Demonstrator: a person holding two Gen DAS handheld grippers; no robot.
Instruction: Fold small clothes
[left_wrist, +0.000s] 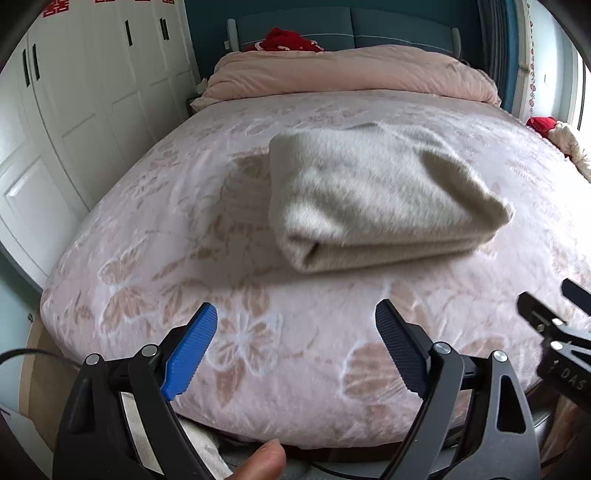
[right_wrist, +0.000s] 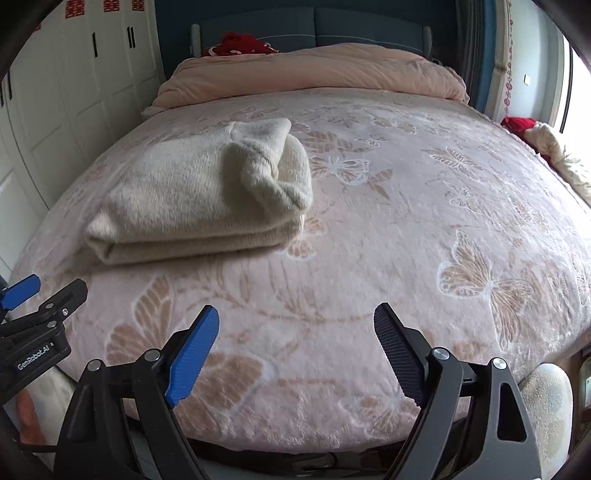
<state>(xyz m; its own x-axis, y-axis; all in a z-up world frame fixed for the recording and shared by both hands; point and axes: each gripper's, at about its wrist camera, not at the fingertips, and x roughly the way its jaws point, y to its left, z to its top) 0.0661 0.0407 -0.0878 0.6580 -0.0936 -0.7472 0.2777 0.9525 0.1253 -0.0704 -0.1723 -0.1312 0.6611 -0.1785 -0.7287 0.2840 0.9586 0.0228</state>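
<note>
Folded cream sweater (left_wrist: 376, 199) lies on the bed (left_wrist: 221, 258), on the pink butterfly-print blanket (right_wrist: 406, 221), roughly mid-bed. It is a compact, layered rectangle; the folded edges face the near side, and a sleeve or cuff is tucked over the top at its right end (right_wrist: 266, 162).

Left gripper (left_wrist: 295, 347): fingers wide open, nothing between them, only blanket behind the gap. It hangs over the near edge of the bed, well apart from the sweater, which sits farther away and slightly to the right of it. Blue pad (left_wrist: 192, 350) on the left finger, dark pad (left_wrist: 400, 350) on the right. A fingertip of the person (left_wrist: 264, 459) shows at the bottom edge of the left wrist view.

Right gripper (right_wrist: 295, 347): fingers equally wide open and empty, also over the near edge of the bed. From here the sweater lies far and to the left, not touched.

The two grippers sit side by side; each appears at the margin of the other's view.

Far end of the bed: a rolled pink duvet (right_wrist: 314, 70), with a red item (left_wrist: 288, 40) against the blue headboard (left_wrist: 388, 26). White wardrobe doors (left_wrist: 92, 92) stand on the left.
</note>
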